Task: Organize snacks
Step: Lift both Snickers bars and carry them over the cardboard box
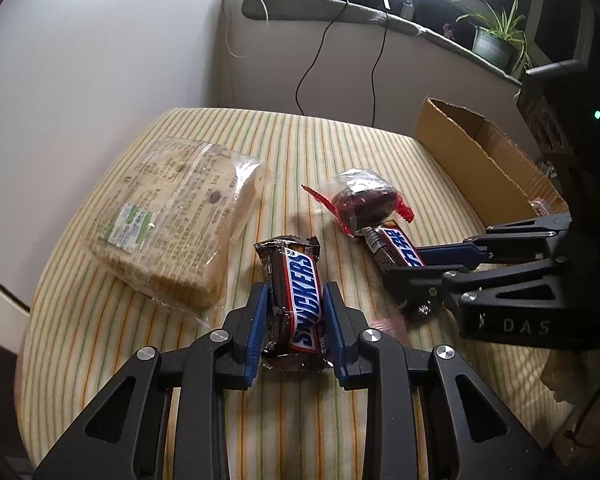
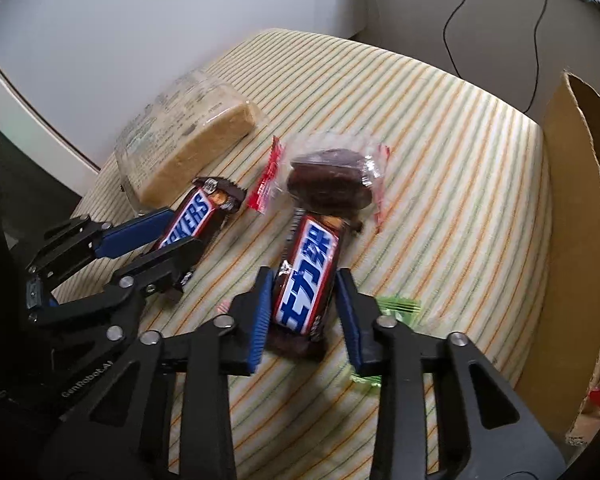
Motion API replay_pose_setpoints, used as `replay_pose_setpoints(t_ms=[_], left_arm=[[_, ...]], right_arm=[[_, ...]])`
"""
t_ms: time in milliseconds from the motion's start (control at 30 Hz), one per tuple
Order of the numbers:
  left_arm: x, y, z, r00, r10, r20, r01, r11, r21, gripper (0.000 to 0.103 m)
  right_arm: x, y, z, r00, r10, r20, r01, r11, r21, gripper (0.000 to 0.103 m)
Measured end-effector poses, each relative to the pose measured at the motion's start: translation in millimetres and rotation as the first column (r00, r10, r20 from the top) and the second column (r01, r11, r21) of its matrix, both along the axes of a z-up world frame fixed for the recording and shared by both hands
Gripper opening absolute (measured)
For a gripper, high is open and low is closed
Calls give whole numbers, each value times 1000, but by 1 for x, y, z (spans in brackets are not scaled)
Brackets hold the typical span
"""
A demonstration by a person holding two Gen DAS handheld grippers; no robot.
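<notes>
My left gripper (image 1: 294,322) straddles a Snickers bar (image 1: 300,300), fingers parted at its sides with slight gaps. The bar runs lengthwise straight ahead of me, brown wrapper, blue lettering. My right gripper (image 2: 304,312) brackets the second Snickers bar (image 2: 306,276) likewise, also ungripped, its far end touching a wrapped chocolate cake (image 2: 326,182).

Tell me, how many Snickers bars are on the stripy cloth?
2. One Snickers bar lies between the left gripper fingers. The second bar lies between the right gripper fingers, touching the dark wrapped cake. The cardboard box might hide more.
</notes>
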State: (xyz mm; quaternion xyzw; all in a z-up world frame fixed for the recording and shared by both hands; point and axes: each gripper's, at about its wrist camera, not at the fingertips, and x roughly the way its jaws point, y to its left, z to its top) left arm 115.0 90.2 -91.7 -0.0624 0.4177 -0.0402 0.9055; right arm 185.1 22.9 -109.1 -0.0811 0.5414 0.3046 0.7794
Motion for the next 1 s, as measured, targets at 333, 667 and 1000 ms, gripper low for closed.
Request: replay_pose_setpoints(t_ms=[333, 667, 1000], left_arm=[[-6, -2, 10, 999, 13, 31, -11, 998, -60, 27], [-4, -16, 42, 994, -12, 106, 20, 996, -83, 27], [13, -60, 60, 985, -90, 150, 105, 989, -99, 27]], right_arm=[[-5, -33, 10, 999, -35, 17, 34, 997, 68, 30], [-6, -80, 54, 993, -84, 85, 69, 984, 164, 30], [-8, -140, 85, 972, -175, 158, 145, 972, 187, 30]])
